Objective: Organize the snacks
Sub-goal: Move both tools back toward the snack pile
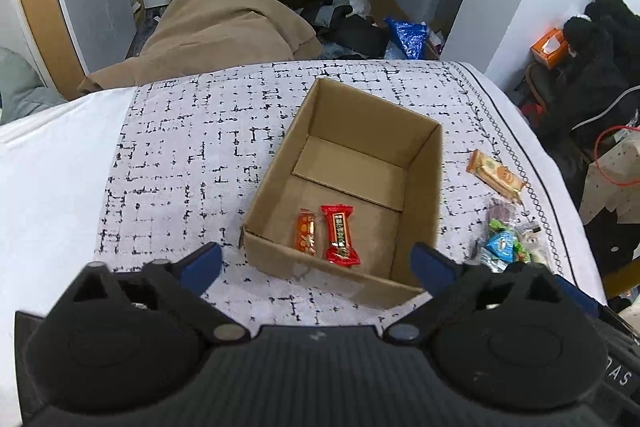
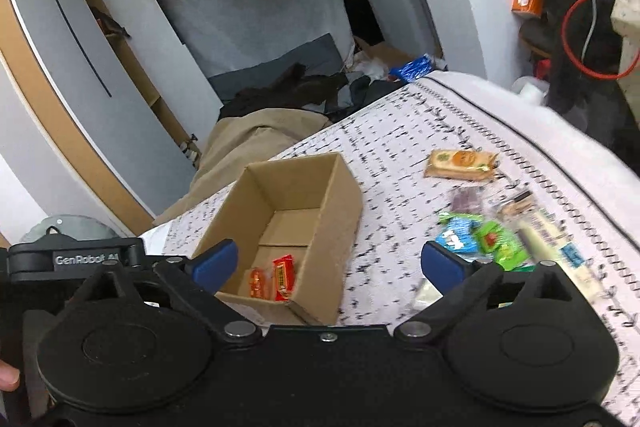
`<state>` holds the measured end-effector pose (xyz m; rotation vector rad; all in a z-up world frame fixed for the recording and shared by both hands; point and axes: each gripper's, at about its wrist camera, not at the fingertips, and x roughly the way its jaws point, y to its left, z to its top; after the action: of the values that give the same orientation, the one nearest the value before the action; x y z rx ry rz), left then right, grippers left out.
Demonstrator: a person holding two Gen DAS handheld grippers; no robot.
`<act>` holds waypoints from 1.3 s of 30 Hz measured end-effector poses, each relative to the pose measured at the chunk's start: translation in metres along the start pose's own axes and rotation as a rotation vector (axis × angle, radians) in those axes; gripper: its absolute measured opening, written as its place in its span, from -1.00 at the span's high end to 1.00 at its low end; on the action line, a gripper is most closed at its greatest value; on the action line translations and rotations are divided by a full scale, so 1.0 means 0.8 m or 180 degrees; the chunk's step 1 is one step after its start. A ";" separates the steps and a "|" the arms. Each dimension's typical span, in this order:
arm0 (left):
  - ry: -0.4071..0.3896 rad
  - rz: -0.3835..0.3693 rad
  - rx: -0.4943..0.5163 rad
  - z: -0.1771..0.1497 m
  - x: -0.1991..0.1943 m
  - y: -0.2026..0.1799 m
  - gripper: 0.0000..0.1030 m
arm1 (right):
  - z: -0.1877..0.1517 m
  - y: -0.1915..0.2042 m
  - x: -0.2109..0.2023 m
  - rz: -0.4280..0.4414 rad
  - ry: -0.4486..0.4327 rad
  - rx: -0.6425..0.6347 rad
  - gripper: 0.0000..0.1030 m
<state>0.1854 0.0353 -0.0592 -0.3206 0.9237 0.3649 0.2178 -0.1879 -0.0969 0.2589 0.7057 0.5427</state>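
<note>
An open cardboard box (image 1: 424, 179) (image 2: 336, 211) sits on the patterned bedspread. Inside lie a red snack bar (image 1: 339, 235) (image 2: 283, 277) and a small orange snack (image 1: 306, 231) (image 2: 258, 283). Right of the box lie an orange-wrapped biscuit pack (image 1: 496, 177) (image 2: 460, 163) and a pile of small snacks (image 1: 508, 239) (image 2: 492, 231) in blue, green and purple wrappers. My left gripper (image 1: 316, 263) is open and empty above the box's near edge. My right gripper (image 2: 328, 263) is open and empty, above the box's right side, its right finger near the pile.
The bedspread (image 1: 192, 147) ends at a white border on the left and right. Beyond the bed are a tan blanket (image 1: 224, 27), dark clothes, a blue bag (image 1: 408, 35), white wardrobe doors and an orange box (image 1: 550, 45). My left gripper's body (image 2: 76, 259) shows in the right wrist view.
</note>
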 end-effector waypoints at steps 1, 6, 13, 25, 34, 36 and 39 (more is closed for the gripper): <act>-0.0019 -0.0008 0.0001 -0.003 -0.003 -0.001 -0.99 | 0.001 -0.003 -0.003 -0.0026 -0.0003 -0.0006 -0.92; -0.0044 -0.0025 0.0036 -0.013 -0.016 -0.009 -1.00 | 0.007 -0.022 -0.018 -0.0139 -0.0028 0.0029 -0.94; -0.0061 -0.0118 0.0140 -0.026 -0.028 -0.025 -1.00 | 0.011 -0.047 -0.035 -0.0261 -0.0043 0.0022 -0.99; 0.0104 -0.0250 0.0239 -0.049 -0.035 -0.057 -1.00 | 0.016 -0.077 -0.055 -0.0293 0.0013 -0.0032 -0.99; 0.0213 -0.0223 0.0201 -0.073 -0.033 -0.081 -1.00 | 0.016 -0.116 -0.074 -0.0171 0.0072 0.0080 -0.99; 0.0252 -0.0205 0.0212 -0.077 -0.029 -0.087 -1.00 | 0.016 -0.124 -0.078 -0.0125 0.0089 0.0111 -0.99; 0.0248 -0.0165 0.0220 -0.084 -0.026 -0.096 -0.99 | 0.013 -0.131 -0.080 -0.0079 0.0129 0.0091 -0.99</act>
<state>0.1600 -0.0650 -0.0716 -0.2965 1.0001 0.2738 0.2246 -0.3108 -0.0970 0.2662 0.7556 0.5157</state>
